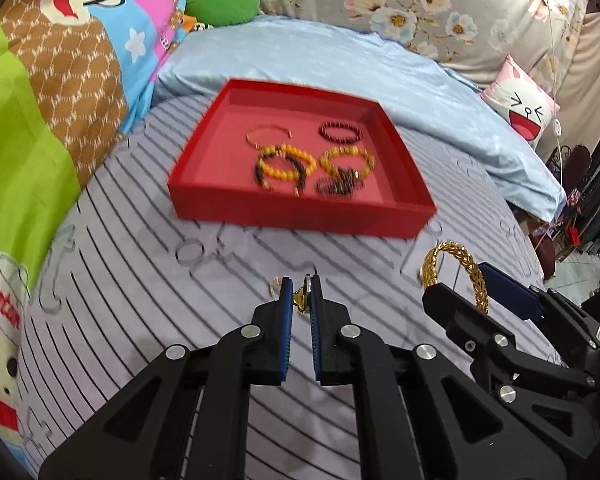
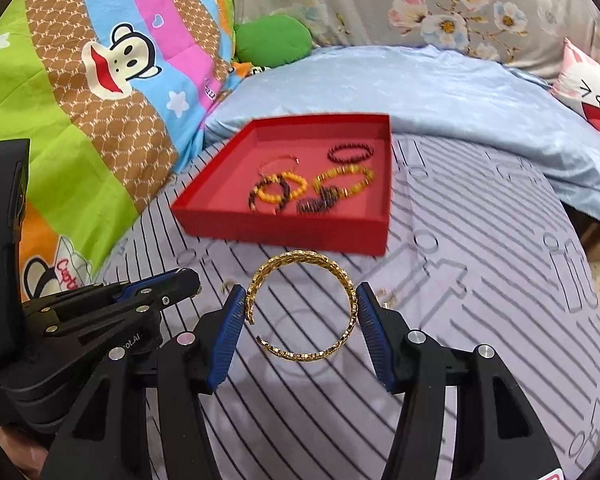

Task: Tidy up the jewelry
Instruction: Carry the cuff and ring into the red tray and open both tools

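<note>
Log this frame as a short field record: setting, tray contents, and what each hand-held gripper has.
setting: striped bedsheet, cartoon quilt at left
tray: red tray, open, on the sheet
tray contents: several beaded bracelets
left hand-held gripper: shut on a small gold piece
right hand-held gripper: clamped on gold bangle, held short of the tray

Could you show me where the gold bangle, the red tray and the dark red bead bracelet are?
gold bangle [image 2: 300,263]: right wrist view, its far arc.
red tray [image 2: 284,226]: right wrist view, its near outer wall.
dark red bead bracelet [image 1: 340,133]: left wrist view, its near beads.
</note>
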